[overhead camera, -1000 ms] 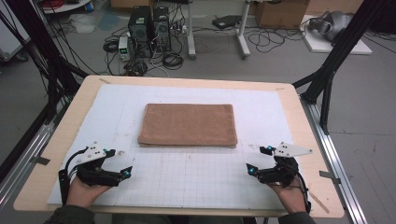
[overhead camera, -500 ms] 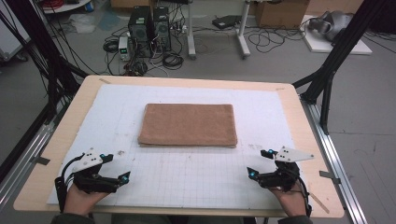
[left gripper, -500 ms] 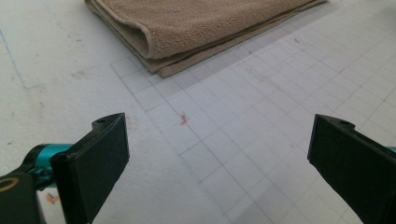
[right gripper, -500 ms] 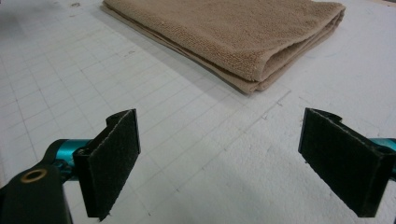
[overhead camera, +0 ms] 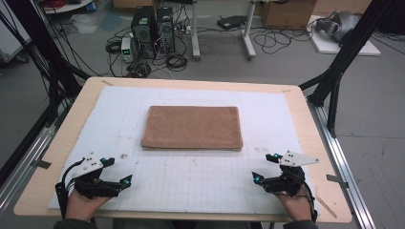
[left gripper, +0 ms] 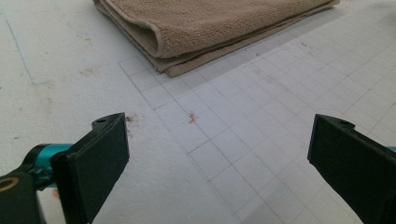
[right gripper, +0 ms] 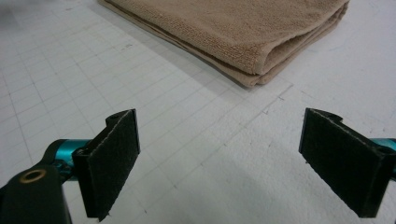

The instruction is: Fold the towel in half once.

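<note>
A folded brown towel (overhead camera: 192, 127) lies flat in the middle of the white gridded mat (overhead camera: 200, 171). My left gripper (overhead camera: 118, 172) rests near the front left of the mat, open, with nothing between its jaws. My right gripper (overhead camera: 265, 168) sits near the front right, also open and empty. In the left gripper view the towel's folded corner (left gripper: 161, 44) lies ahead of the wide-apart jaws, left gripper (left gripper: 219, 161). In the right gripper view the towel's other near corner (right gripper: 261, 60) lies ahead, right gripper (right gripper: 219, 161).
The mat covers a wooden table (overhead camera: 43, 176) with metal rails along its sides. Black frame legs (overhead camera: 341, 62) stand at the table's back corners. Computers and cables (overhead camera: 153, 28) lie on the floor beyond the far edge.
Both grippers have drawn back toward the table's front edge, away from the towel. The towel has not moved.
</note>
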The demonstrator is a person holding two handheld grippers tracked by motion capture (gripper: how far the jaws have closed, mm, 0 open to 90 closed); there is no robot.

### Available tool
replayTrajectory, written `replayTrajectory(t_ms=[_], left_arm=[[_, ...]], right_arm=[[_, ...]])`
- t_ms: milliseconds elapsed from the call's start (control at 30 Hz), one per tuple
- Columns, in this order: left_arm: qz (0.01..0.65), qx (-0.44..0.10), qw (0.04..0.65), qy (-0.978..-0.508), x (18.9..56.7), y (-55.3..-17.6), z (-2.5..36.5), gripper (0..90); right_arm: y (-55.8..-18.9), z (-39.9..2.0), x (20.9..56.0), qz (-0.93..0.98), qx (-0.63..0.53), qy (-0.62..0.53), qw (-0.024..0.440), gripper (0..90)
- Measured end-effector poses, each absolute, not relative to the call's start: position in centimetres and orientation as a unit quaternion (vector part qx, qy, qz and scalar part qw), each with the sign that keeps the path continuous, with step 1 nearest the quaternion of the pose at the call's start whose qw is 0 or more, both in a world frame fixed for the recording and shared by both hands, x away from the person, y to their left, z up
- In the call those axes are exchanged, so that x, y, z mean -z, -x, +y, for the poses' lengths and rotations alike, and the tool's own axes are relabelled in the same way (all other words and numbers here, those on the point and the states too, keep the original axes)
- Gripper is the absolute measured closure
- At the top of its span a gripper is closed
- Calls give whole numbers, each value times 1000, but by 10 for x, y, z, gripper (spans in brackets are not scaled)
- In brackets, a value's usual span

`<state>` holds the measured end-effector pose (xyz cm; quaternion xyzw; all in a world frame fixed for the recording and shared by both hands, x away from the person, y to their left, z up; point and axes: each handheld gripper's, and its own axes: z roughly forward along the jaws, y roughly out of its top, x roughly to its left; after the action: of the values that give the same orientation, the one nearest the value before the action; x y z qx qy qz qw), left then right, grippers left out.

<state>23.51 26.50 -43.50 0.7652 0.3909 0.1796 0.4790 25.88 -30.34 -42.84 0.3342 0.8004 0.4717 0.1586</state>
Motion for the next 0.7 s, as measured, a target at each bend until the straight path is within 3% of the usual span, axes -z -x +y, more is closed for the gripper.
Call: replayTrajectory(t_ms=[700], left_arm=[[388,-176,481,-766,433,-237,262,59]], right_arm=[[-259,-302,425,802,-471,-330,163,116]])
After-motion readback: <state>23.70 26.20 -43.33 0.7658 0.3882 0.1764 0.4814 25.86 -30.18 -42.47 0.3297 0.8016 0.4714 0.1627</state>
